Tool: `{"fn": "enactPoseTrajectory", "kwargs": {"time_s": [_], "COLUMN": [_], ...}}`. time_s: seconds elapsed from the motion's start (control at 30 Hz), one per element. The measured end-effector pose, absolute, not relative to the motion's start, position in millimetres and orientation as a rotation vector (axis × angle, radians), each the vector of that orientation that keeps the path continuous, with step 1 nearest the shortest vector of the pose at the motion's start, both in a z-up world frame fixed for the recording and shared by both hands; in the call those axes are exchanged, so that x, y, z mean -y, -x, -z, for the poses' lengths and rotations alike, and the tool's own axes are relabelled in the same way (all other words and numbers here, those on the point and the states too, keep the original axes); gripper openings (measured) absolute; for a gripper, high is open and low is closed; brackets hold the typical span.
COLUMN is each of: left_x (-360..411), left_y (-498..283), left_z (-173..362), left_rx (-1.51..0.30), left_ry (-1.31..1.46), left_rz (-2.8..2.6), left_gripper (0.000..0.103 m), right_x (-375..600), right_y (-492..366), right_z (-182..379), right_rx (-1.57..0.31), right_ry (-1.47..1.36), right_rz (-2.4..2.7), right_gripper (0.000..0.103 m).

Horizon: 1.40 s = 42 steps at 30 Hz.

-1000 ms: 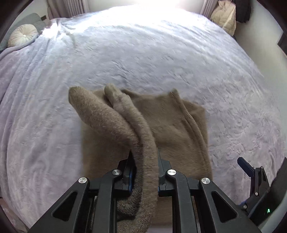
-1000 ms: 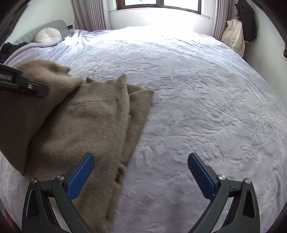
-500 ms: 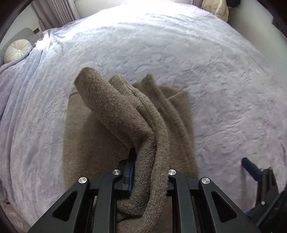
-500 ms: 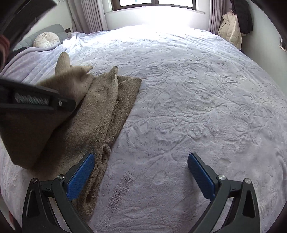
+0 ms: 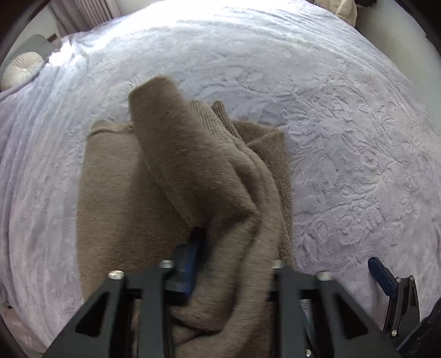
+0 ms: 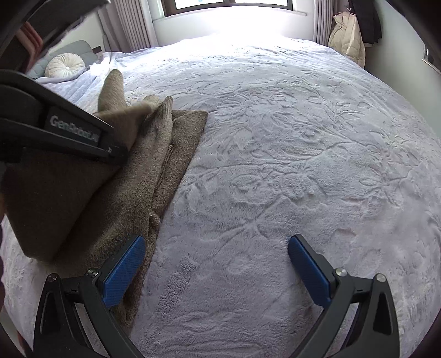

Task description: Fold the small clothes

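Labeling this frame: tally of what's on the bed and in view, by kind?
Brown knit garment: 1
Round cream cushion: 1
Lavender bedspread: 1
Hanging coats: 2, a beige coat and a dark coat
Grippers: 2, the left gripper and the right gripper
Total: 7
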State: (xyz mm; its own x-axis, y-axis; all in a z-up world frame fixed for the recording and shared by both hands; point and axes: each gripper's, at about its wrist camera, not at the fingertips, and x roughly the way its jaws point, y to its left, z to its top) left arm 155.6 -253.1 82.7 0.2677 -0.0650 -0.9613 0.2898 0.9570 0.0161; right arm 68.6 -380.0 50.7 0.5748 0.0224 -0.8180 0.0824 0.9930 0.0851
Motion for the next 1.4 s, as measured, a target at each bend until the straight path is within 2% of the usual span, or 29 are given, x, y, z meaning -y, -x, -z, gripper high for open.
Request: {"fn": "enactPoseTrajectory", "kwargs": {"time_s": [0.07,0.27,0.37,0.47,0.67,0.87,1.07,1.13,1.17,1.2,1.27,1.3,1.4], "left_x": [246,225,196,168,117,88,97,104,103,100,84,71,41], "left_y": [-155,-131,-104,-94,-86,-48,-40,-43,-45,-51,-64,-70,-71], "left_z": [-83,-123,-153,-160,-121,-100,-67,-59,-57,-56,-56,-57,-65], "left_rx": [-1.280,-1.267,-1.191,-1.117,-1.108,-1.047,-1.074,-1.075,-1.069,-1.070,-1.097,-1.109,-1.083], "left_ry": [-0.144,0.023,0.077,0.069,-0.018,-0.085,-0.186,-0.218,-0.219,-0.199,-0.090,-0.009,0.106], "left_rz": [0.260,0.486,0.622,0.593,0.431,0.487,0.493,0.487,0.482,0.470,0.456,0.445,0.410], "left_gripper": [0.083,0.083,0.083,0.083,0.083,0.083,0.083,0.083,0.083,0.083,0.083,0.083,0.083], "right_x": [379,380,385,388,364,303,279,275,273,273,279,285,296], "right_y": [-66,-48,-36,-27,-10,-14,-68,-84,-88,-90,-88,-86,-75], "right_z": [-52,-62,-71,-81,-114,-149,-128,-113,-109,-108,-112,-116,-126], "right_rx": [-0.960,-0.956,-0.942,-0.923,-0.837,-0.763,-0.934,-1.003,-1.022,-1.032,-1.031,-1.020,-0.972], "right_ry": [-0.117,-0.104,-0.148,-0.207,-0.273,-0.045,-0.071,-0.058,-0.052,-0.045,-0.070,-0.096,-0.111], "right_rz": [0.035,0.015,-0.018,-0.051,-0.171,-0.258,-0.321,-0.309,-0.310,-0.309,-0.308,-0.324,-0.323], "right_gripper": [0.103,0.103,0.103,0.103,0.103,0.103,0.103,0.095,0.077,0.055,0.032,0.025,0.023]}}
